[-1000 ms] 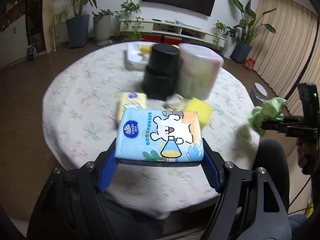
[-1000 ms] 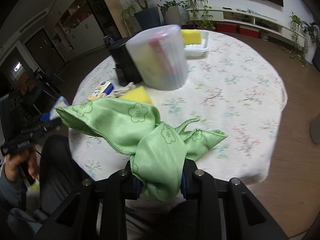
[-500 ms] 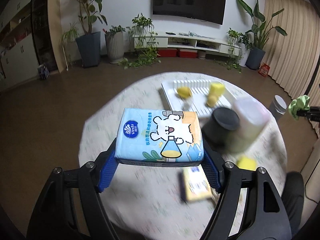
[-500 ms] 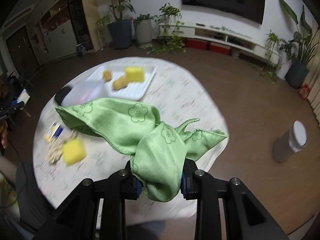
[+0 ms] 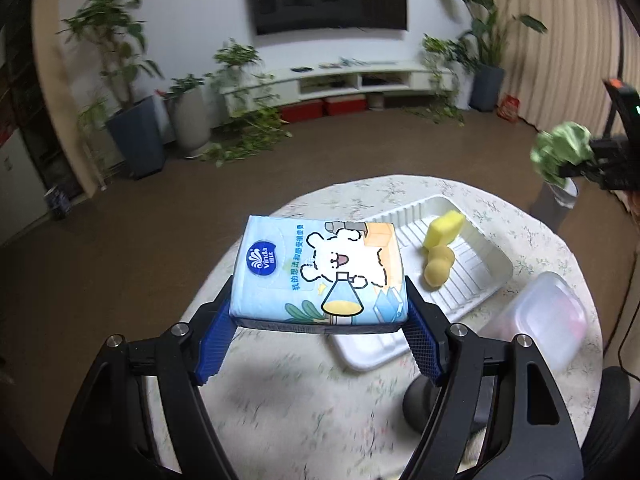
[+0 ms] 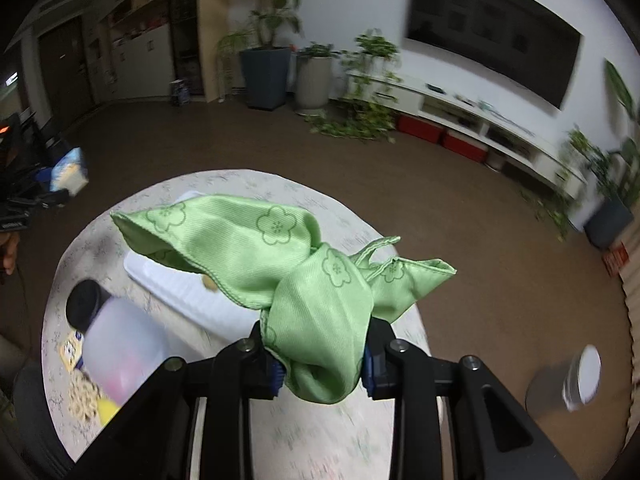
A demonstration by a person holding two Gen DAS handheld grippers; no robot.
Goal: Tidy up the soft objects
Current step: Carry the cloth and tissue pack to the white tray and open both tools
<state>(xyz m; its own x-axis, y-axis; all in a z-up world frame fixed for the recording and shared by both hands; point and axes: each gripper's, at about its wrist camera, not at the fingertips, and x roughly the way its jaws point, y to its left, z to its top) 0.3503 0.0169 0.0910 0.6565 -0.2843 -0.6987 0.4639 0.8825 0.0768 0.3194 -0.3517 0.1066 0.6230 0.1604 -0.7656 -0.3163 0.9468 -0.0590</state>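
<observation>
My left gripper [image 5: 319, 330] is shut on a light blue tissue pack [image 5: 320, 270] with a cartoon bear, held high above the round table [image 5: 280, 392]. My right gripper [image 6: 322, 372] is shut on a green flower-print cloth [image 6: 288, 264], also held above the table. A white ribbed tray [image 5: 472, 276] below holds a yellow sponge [image 5: 444, 228] and a tan soft toy [image 5: 438, 264]. The tray also shows in the right wrist view [image 6: 180, 280]. The cloth shows at the right edge of the left wrist view [image 5: 562, 150].
A frosted lidded container [image 5: 544, 316] and a black cylinder [image 5: 420, 400] stand beside the tray. In the right wrist view a small yellow pack [image 6: 70, 354], a beige item [image 6: 82, 398] and a yellow sponge [image 6: 108, 410] lie near the container [image 6: 120, 352]. A bin [image 6: 576, 380] stands on the floor.
Both grippers have risen and moved forward over the table, still holding their objects. The white tray now lies below and ahead of them.
</observation>
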